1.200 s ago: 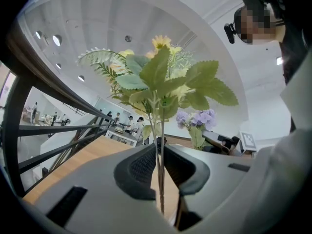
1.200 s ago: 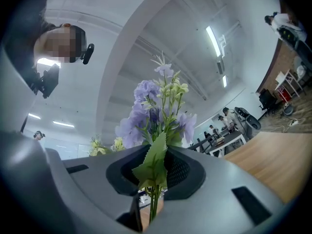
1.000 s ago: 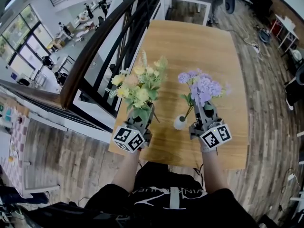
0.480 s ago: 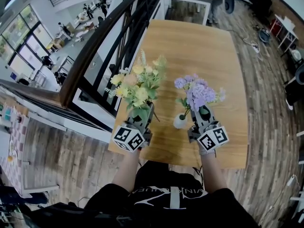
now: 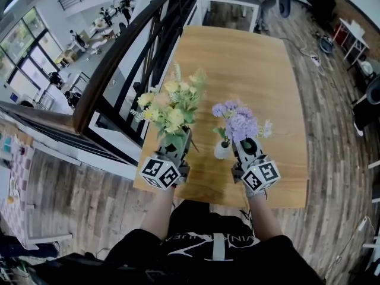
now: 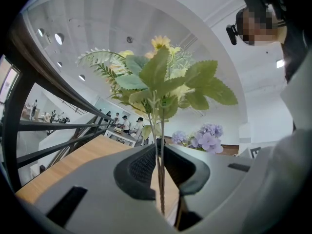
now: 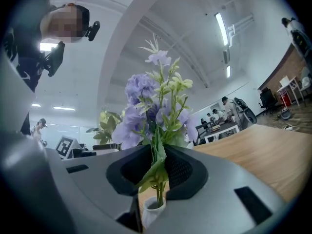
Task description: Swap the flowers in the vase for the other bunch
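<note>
The wooden table (image 5: 249, 70) carries the vase close to its near edge. The yellow bunch (image 5: 172, 108) is held in the air to the left of the vase and apart from it. Its long axis is upright, with the blooms up and the bare stems running straight down. The purple bunch (image 5: 236, 122) stands directly over the vase, also upright with its heads up, and its stem ends reach down into the vase's mouth. The left gripper (image 6: 161, 165), left of the vase, has its jaws pinched on the yellow bunch's thin stems. The right gripper (image 7: 158, 172), just behind and above the vase, has its jaws pressed on the purple bunch's stems and lower leaves. The small white vase (image 5: 221, 151) stands upright with its mouth up.
</note>
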{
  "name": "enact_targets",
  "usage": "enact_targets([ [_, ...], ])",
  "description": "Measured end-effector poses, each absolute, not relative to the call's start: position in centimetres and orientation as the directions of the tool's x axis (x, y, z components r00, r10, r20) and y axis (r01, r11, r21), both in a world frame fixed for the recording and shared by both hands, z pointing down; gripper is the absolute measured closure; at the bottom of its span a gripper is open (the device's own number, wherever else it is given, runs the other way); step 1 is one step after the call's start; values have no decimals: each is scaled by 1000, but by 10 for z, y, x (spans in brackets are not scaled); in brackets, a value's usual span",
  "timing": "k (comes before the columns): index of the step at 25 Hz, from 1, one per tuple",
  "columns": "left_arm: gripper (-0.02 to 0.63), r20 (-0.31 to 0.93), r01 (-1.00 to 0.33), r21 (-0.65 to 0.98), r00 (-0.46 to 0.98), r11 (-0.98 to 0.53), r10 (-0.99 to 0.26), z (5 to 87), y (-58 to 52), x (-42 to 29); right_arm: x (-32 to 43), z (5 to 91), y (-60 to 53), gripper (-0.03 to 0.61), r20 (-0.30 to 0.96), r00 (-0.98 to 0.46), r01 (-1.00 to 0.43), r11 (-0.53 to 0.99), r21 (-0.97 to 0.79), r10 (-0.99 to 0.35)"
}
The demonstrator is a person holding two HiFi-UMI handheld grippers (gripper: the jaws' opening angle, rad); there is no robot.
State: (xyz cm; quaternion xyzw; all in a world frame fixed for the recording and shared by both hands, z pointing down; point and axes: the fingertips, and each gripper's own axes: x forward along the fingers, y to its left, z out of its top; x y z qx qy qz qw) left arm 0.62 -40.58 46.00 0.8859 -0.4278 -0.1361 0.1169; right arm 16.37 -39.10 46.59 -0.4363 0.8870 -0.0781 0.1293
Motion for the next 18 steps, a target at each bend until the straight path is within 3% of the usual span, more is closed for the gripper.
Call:
enact_targets([
  [18,560,-150,-708,345,607,-617,-780,458,-403,8,166,466,-384,469,-145,-564,-767,581,-273,-813],
])
